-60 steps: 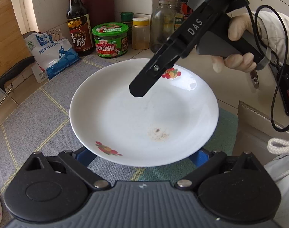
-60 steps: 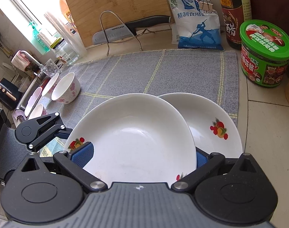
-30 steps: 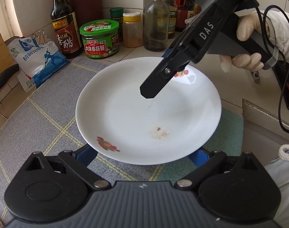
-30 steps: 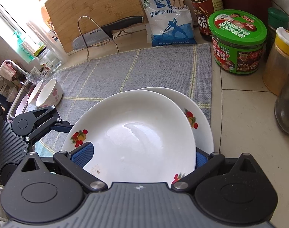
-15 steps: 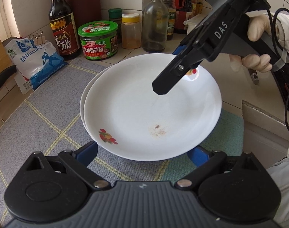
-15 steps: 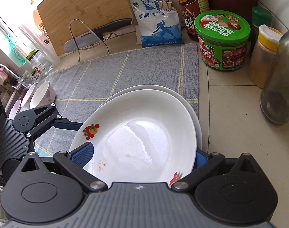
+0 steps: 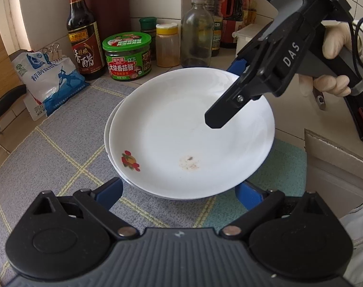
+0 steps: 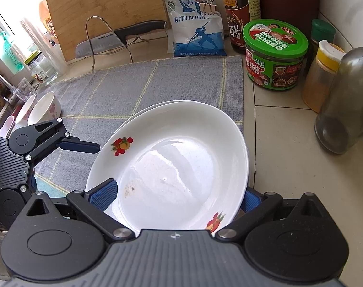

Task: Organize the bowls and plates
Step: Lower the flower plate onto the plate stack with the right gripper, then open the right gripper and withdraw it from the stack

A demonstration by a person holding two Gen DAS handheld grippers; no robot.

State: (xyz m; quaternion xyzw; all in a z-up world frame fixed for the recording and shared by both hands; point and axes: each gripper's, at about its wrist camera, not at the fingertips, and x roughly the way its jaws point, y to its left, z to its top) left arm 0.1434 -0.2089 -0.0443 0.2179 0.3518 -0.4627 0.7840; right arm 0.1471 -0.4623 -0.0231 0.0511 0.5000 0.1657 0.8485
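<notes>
A white deep plate (image 7: 191,131) (image 8: 176,162) with fruit prints and a brown stain rests on a second matching plate, whose rim (image 7: 107,141) (image 8: 167,102) shows only at the left and far side. My left gripper (image 7: 179,191) is open, its blue pads low on either side of the stack's near rim. My right gripper (image 8: 176,195) is open too, with the top plate's rim between its spread fingers. One pad (image 8: 102,191) overlaps the rim and the other sits outside it. In the left wrist view its black finger (image 7: 229,105) reaches over the plate.
The plates lie at the corner of a grey checked mat (image 7: 62,155). Close behind stand a green-lidded jar (image 7: 127,57), a vinegar bottle (image 7: 84,43), a salt bag (image 7: 50,81) and a glass bottle (image 7: 197,31). Floral bowls (image 8: 44,107) sit far left, near a knife rack (image 8: 119,38).
Both grippers carried the plate toward the jars and over the second plate, where it now sits nearly aligned. The left pads show more as the plate's rim moves off them.
</notes>
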